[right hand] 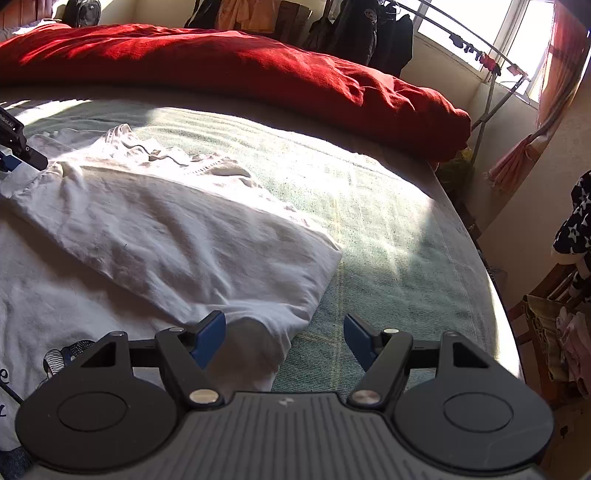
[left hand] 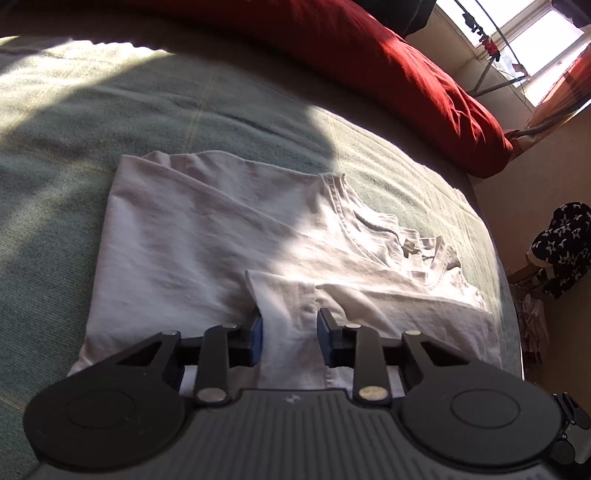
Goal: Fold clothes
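A white t-shirt [left hand: 177, 236] lies partly folded on the green bedspread [left hand: 92, 110], its collar [left hand: 369, 221] toward the right. My left gripper [left hand: 290, 332] is at the shirt's near edge, shut on a strip of its fabric that fills the space between the blue pads. From the right wrist view the same shirt [right hand: 166, 229] spreads to the left, with a dark print [right hand: 55, 358] near the bottom left. My right gripper [right hand: 284, 332] stands open over the shirt's folded corner; its left finger is above cloth and its right finger above the bedspread [right hand: 388, 229]. The left gripper [right hand: 18, 155] shows at the far left edge.
A red duvet [right hand: 221, 62] is bunched along the far side of the bed. The bed's edge [right hand: 491, 280] curves down the right. Beyond it stand a chair with star-patterned cloth [right hand: 576, 221], a drying rack [right hand: 491, 74] by the window, and hanging coats [right hand: 369, 29].
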Demonstrator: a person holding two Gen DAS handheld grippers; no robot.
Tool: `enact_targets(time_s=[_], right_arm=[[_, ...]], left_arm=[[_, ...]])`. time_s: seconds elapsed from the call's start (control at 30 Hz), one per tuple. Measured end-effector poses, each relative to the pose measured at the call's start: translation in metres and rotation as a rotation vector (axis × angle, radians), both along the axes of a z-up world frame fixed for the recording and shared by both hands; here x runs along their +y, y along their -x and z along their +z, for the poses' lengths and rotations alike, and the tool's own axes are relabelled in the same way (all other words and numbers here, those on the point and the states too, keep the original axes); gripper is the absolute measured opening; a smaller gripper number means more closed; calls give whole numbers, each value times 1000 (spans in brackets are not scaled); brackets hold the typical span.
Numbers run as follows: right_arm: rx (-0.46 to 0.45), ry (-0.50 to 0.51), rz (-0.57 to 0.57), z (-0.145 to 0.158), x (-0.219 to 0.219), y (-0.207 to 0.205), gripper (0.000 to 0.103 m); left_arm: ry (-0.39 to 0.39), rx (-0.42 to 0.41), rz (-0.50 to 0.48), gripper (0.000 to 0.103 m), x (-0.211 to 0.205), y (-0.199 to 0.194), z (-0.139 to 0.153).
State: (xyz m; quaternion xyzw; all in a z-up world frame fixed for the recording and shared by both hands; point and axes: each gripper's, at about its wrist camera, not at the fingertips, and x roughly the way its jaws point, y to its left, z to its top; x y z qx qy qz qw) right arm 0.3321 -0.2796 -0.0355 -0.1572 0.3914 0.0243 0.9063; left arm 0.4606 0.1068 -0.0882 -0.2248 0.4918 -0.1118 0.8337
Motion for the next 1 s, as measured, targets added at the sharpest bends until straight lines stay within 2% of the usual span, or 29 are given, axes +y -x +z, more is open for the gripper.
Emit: enact_targets(time_s=[0.03,0.13,0.27,0.43,0.63,0.83,1.0], right_arm=[[0,-1,0,0,0,0,75],[2,-2,0,0,1,-2,75],[7,-8,-10,-1,-2,-3,75],[15,-8,-17,-4,-4,-3,75],[13,-4,-17,-4,-7,-3,75],[22,-6,-38,-9,-12,-11,75],[30,-6,-55,-12,-15,-18,76]], left_arm=[[-19,-10,-7,6,-2,1,3],[-75,-41,-28,1,-8,2,12],[-100,-91,-51,0,-11,-4,30],[-115,-97,-54,0,-8,-16,38],[-132,-78,-32,0,-1,-27,29],[-139,-16,-25,1,3,-33,9],[-146,-20,-33,1,3,-29,11]])
